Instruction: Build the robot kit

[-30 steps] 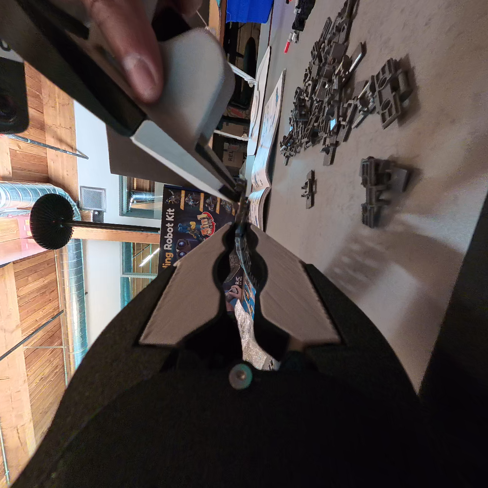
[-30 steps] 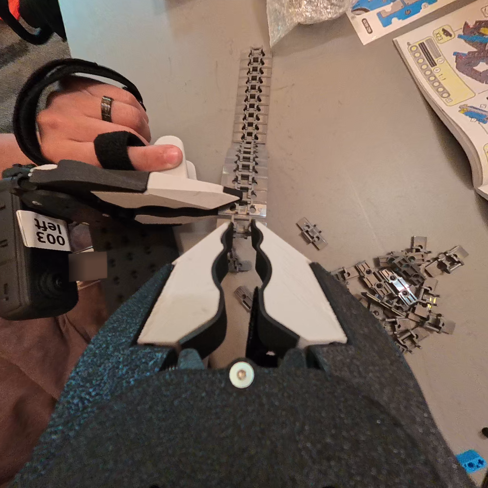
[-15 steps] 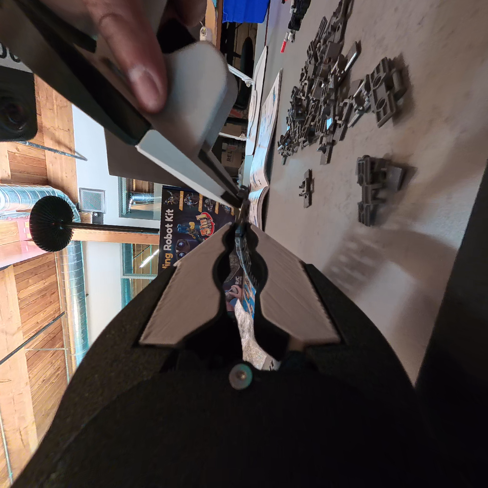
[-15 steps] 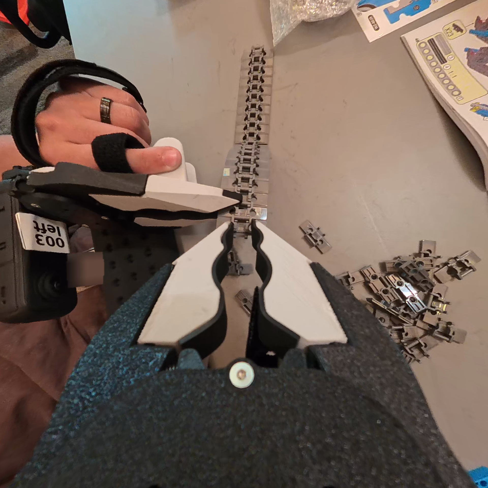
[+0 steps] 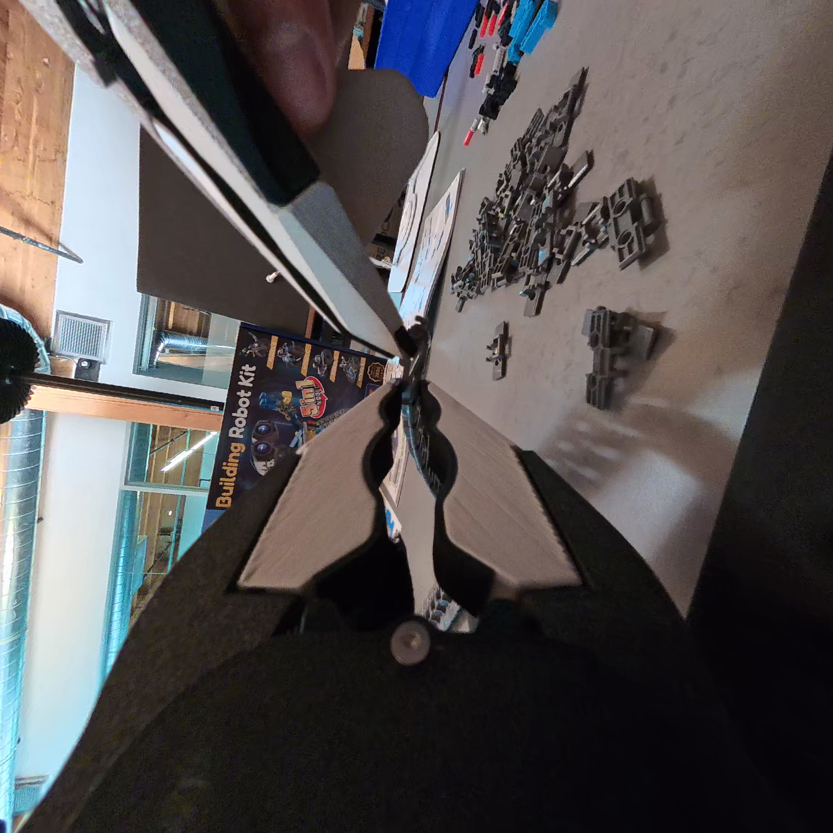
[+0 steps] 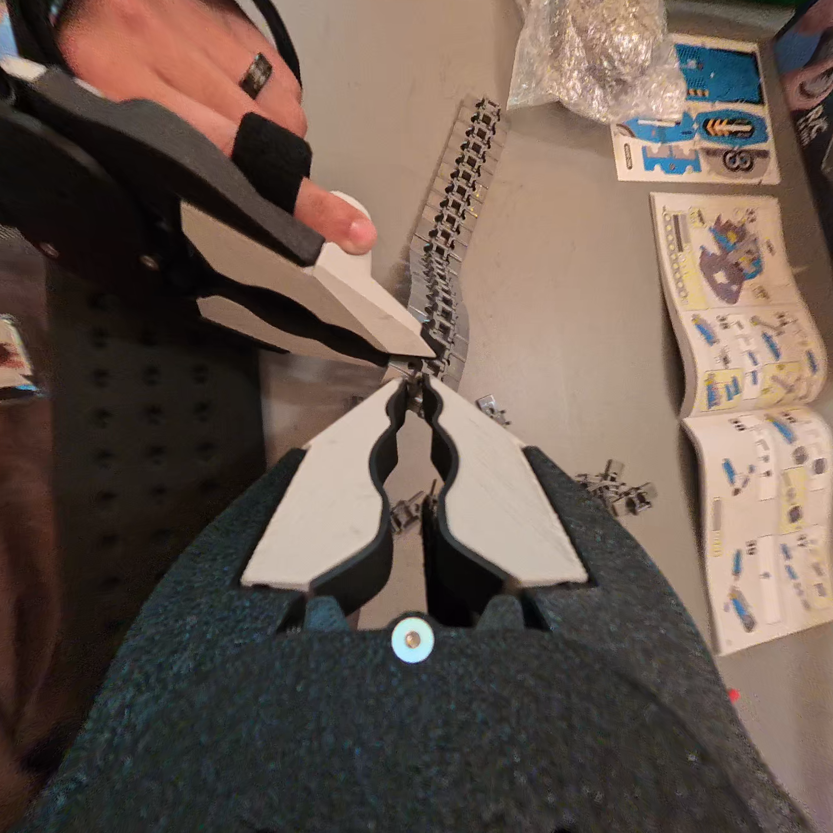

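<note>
A long grey track chain [image 6: 455,216] lies on the grey table [image 6: 563,315], and its near end is lifted and bent. My left gripper [image 5: 410,390] is shut on that near end; in the right wrist view it [image 6: 405,356] comes in from the left, held by a hand with a ring. My right gripper [image 6: 414,387] is shut on a single small grey track link, pressed against the chain's end just below the left gripper's tips. In the left wrist view the right gripper [image 5: 399,347] comes in from the upper left, tip to tip with mine.
A pile of loose grey links [image 5: 523,203] lies on the table, with stray links [image 6: 617,491] near my right gripper. An open instruction booklet [image 6: 743,360], a sticker sheet [image 6: 694,112] and a crumpled plastic bag [image 6: 595,58] lie to the right. A kit box [image 5: 279,414] stands behind. A black perforated board [image 6: 135,405] lies to the left. The grippers are tip to tip, or close to it.
Both grippers have risen and tilted together, lifting the chain's near end so it bends. The right wrist view has swung, so the booklet and sticker sheet show more. Both stay shut.
</note>
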